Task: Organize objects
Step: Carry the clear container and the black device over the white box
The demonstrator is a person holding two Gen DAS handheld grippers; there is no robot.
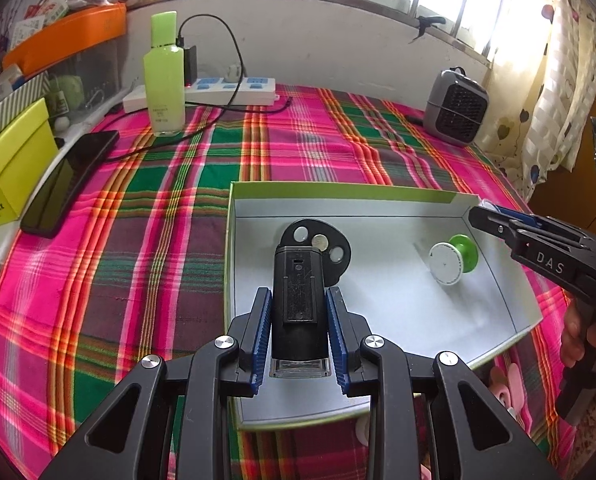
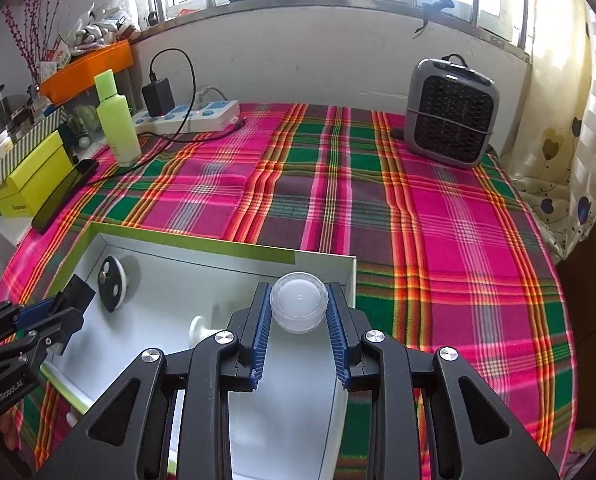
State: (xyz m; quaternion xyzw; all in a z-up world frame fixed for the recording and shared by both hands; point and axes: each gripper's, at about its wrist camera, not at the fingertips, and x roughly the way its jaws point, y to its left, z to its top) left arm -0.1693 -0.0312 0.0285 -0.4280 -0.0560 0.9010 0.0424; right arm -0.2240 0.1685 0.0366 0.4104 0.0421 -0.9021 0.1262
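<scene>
A shallow white box with a green rim lies on the plaid cloth. Inside it are a black disc with round holes and a green-and-white spool. My left gripper is shut on a black rectangular block over the box's left part, just in front of the disc. In the right wrist view the left gripper enters from the left with the block. My right gripper is shut on a small clear round jar above the box's far right corner.
At the back left stand a light green bottle, a white power strip with a charger and cable, a black phone and a yellow-green carton. A grey fan heater stands at the back right. A hand grips the right tool.
</scene>
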